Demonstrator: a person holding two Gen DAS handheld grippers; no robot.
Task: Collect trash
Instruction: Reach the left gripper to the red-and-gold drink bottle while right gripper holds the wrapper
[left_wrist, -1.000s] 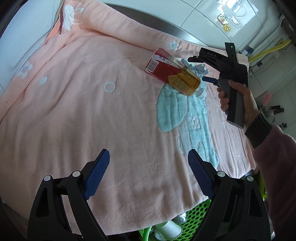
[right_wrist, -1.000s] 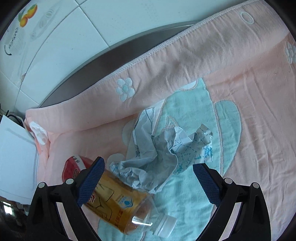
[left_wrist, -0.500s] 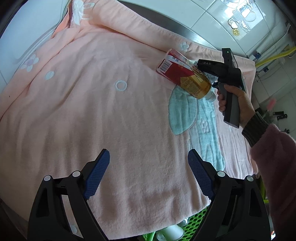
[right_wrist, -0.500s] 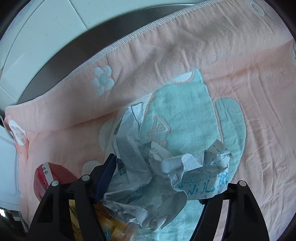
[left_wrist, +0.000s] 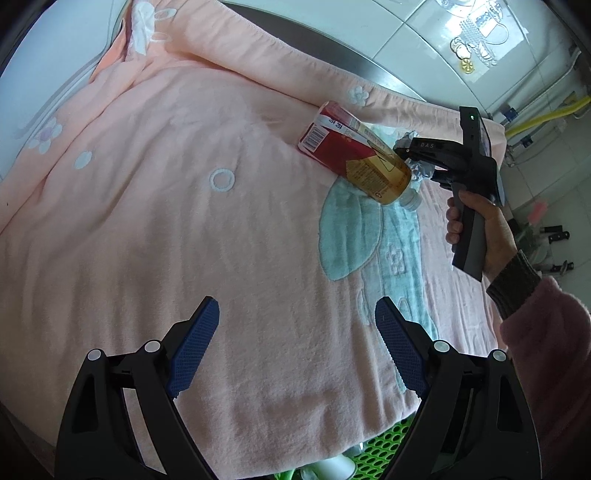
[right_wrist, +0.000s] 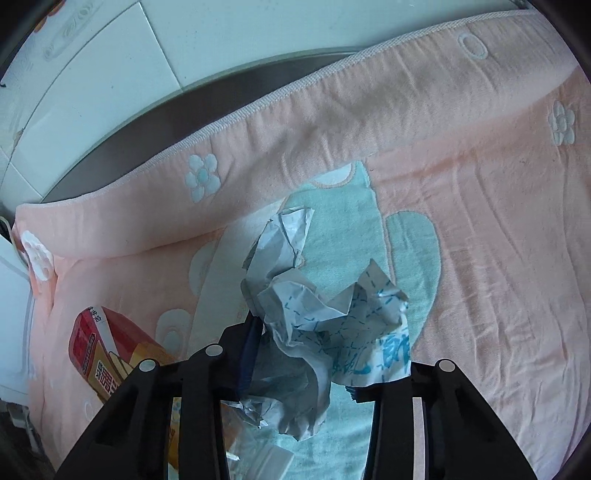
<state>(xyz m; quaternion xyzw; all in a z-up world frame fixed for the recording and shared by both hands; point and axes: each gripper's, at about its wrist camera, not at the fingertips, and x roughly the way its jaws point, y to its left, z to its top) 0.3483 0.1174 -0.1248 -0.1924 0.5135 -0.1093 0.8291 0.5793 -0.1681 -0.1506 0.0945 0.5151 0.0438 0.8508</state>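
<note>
Surface: a pink towel (left_wrist: 155, 229) with a teal patch and white flowers covers the tabletop; white wall tiles (right_wrist: 122, 66) stand behind its far edge.
Paper: a crumpled white sheet with blue print (right_wrist: 317, 314) lies on the teal patch near the far right corner of the tabletop, as the left wrist camera shows it.
Right gripper (right_wrist: 325, 354): its fingers are closed in on the paper, pinching the wad between them; the person's hand (left_wrist: 480, 229) grips the handle.
Bottle: a clear plastic bottle of amber drink (left_wrist: 380, 173) lies on its side just beside the paper, cap toward the near edge.
Carton: a red carton (left_wrist: 332, 144) lies under and against the bottle, toward the far edge.
Left gripper (left_wrist: 297, 350): fingers spread wide, nothing between them, held above the towel near the near edge, well apart from the trash.
Basket: a green mesh basket (left_wrist: 384, 450) shows below the near edge.
</note>
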